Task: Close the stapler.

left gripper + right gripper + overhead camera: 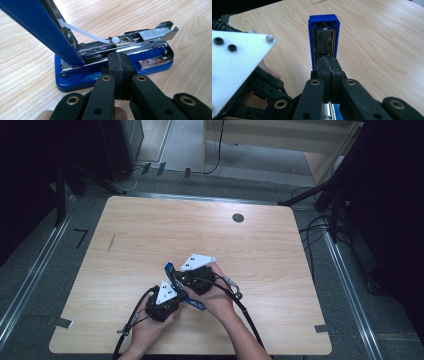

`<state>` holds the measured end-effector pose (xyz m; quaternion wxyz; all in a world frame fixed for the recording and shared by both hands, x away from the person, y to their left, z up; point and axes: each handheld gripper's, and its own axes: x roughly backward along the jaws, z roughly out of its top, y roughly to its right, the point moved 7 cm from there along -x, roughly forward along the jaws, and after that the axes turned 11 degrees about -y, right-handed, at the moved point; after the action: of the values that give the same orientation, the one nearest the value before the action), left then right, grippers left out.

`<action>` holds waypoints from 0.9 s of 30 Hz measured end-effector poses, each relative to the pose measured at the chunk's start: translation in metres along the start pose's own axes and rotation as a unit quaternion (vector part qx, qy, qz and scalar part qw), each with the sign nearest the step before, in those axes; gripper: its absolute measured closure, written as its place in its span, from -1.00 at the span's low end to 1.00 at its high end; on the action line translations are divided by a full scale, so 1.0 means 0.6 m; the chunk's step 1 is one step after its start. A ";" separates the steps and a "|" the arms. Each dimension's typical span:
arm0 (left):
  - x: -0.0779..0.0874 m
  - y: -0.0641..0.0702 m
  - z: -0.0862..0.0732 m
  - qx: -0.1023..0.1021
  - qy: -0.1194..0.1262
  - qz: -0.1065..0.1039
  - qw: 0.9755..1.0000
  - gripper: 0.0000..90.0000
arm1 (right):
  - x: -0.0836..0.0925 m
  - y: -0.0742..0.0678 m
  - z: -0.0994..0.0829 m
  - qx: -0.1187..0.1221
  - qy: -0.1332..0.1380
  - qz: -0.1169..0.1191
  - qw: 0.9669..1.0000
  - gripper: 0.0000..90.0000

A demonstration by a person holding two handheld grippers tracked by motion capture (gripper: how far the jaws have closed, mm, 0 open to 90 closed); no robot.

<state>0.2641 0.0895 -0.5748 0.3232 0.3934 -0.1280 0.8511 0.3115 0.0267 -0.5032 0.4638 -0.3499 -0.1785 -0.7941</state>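
A blue stapler (112,67) lies opened on the wooden counter (260,245), near its front edge. The left hand-held gripper (119,65), jaws pressed together, rests against the staple rail. The right hand-held gripper (328,65), also pressed together, meets the raised blue lid (324,25).

A stapler (115,62) lies opened on the table (260,240), near its front edge. Both grippers meet over it, the left gripper (167,295) just beside the right gripper (187,279).

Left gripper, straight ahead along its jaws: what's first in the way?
The left gripper is shut, tips right at the open blue stapler. It would likely meet its metal staple channel first; contact already is unclear.
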 end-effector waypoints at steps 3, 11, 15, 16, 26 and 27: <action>0.000 0.000 0.000 0.000 0.000 0.000 1.000 1.00 | 0.003 0.000 -0.003 -0.003 0.001 -0.001 1.000 1.00; 0.000 0.000 0.000 0.001 0.001 -0.001 1.000 1.00 | 0.010 0.001 -0.013 -0.009 0.009 0.001 1.000 1.00; 0.000 0.000 0.000 0.000 0.000 -0.001 1.000 1.00 | 0.014 0.002 -0.017 -0.010 0.009 -0.001 1.000 1.00; 0.000 0.000 0.000 -0.001 0.000 0.000 1.000 1.00 | 0.014 0.002 -0.018 -0.010 0.010 0.000 1.000 1.00; 0.000 0.000 0.000 0.001 0.001 -0.005 1.000 1.00 | 0.011 -0.001 -0.024 -0.014 0.011 0.001 1.000 1.00; 0.000 0.000 0.000 0.001 0.001 -0.004 1.000 1.00 | 0.011 -0.001 -0.024 -0.014 0.011 0.001 1.000 1.00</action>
<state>0.2642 0.0895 -0.5749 0.3267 0.3939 -0.1251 0.8500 0.3030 0.0139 -0.5083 0.4617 -0.3478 -0.1622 -0.7997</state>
